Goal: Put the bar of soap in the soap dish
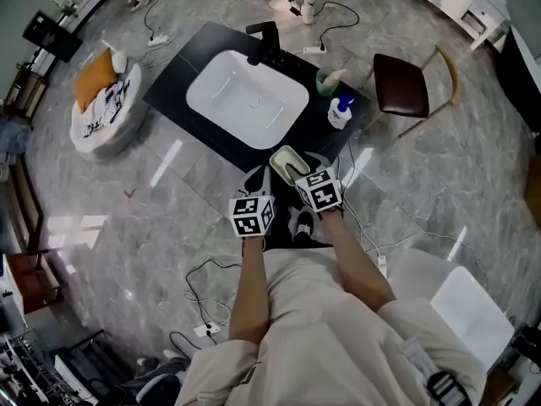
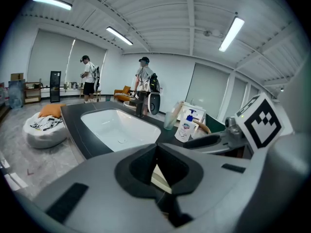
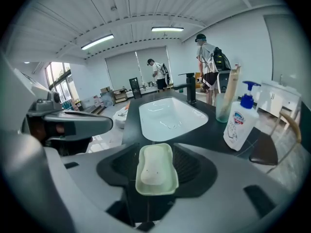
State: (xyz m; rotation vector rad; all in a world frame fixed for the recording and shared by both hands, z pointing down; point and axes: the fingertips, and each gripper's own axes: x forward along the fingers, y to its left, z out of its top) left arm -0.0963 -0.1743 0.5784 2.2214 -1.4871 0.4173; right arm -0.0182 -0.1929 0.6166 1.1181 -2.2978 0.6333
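Your left gripper (image 2: pixel 155 152) has its jaws drawn together, tips meeting, with nothing caught in them. It hangs just short of the near edge of the counter (image 1: pixel 179 81). Further along, the white sink (image 1: pixel 203 91) shows nothing lying in its basin. At the front of the counter, just right of the sink, sits the soap dish (image 3: pixel 174 184). The bar of soap (image 3: pixel 151 169) lies flat inside it, so I judge the placing done and the step in hand to be the release. Your right gripper (image 3: pixel 158 152) straddles the dish with its jaws spread wide, a gap showing on either side, gripping nothing. What's left, I'd say, is to draw that gripper clear without a pad catching the dish rim. Beyond it on the right stand a greenish tumbler (image 3: pixel 223 107) with a pale stick-like thing rising from it and a pump bottle (image 3: pixel 241 123), both well apart from the dish
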